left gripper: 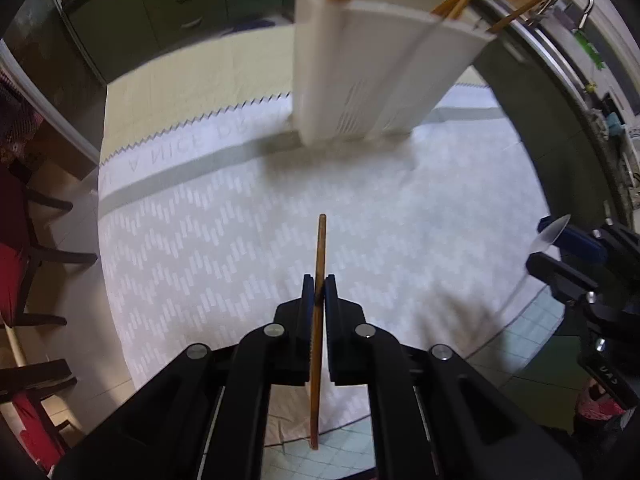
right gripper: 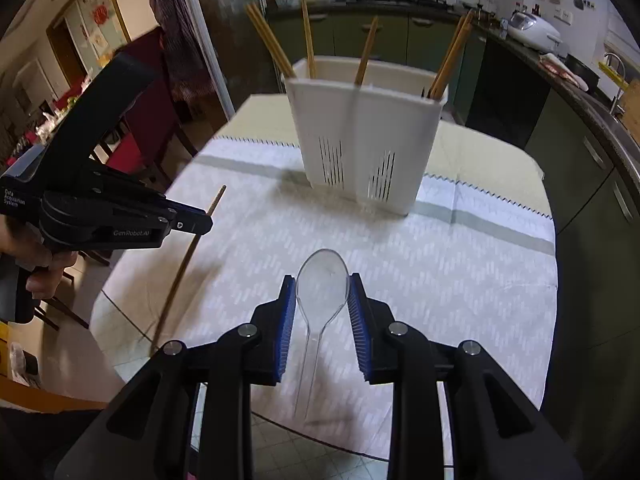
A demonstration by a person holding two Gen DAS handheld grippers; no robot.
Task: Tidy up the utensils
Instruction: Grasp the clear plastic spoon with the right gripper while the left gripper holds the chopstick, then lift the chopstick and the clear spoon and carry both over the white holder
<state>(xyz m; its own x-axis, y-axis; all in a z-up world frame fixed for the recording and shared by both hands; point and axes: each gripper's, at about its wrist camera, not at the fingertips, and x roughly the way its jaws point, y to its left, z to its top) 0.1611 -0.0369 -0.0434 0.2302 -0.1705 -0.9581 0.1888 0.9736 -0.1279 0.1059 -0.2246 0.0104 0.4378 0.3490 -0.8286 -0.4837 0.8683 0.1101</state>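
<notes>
Your left gripper [left gripper: 319, 284] is clamped fully shut on a single wooden chopstick [left gripper: 319, 264]. The stick runs lengthwise between the blue pads, its tip reaching out ahead of the fingertips and its other end trailing back under the tool, over the table edge. From your right-hand camera, that same left gripper [right gripper: 200, 225] sits off to the left with the chopstick [right gripper: 192, 252] slanting through it, a hand [right gripper: 36, 260] wrapped around its grip.

Your right gripper [right gripper: 322, 292] holds a clear plastic spoon [right gripper: 322, 280]. The jaws stand partway open, and the blue pads press on either side of the bowl. The bowl points forward and the thin handle hangs back between the fingers toward you.

Straight ahead of both tools, well beyond the fingertips, the white utensil holder [right gripper: 364, 136] stands upright on the patterned tablecloth [right gripper: 460, 280]. Several chopsticks [right gripper: 308, 36] already lean in its compartments, some at the left end, one near the middle divider, some at the right end. From your left tool, the holder [left gripper: 360, 68] lies ahead and slightly right, and the right gripper [left gripper: 560, 256] with its spoon shows at the far right edge.
</notes>
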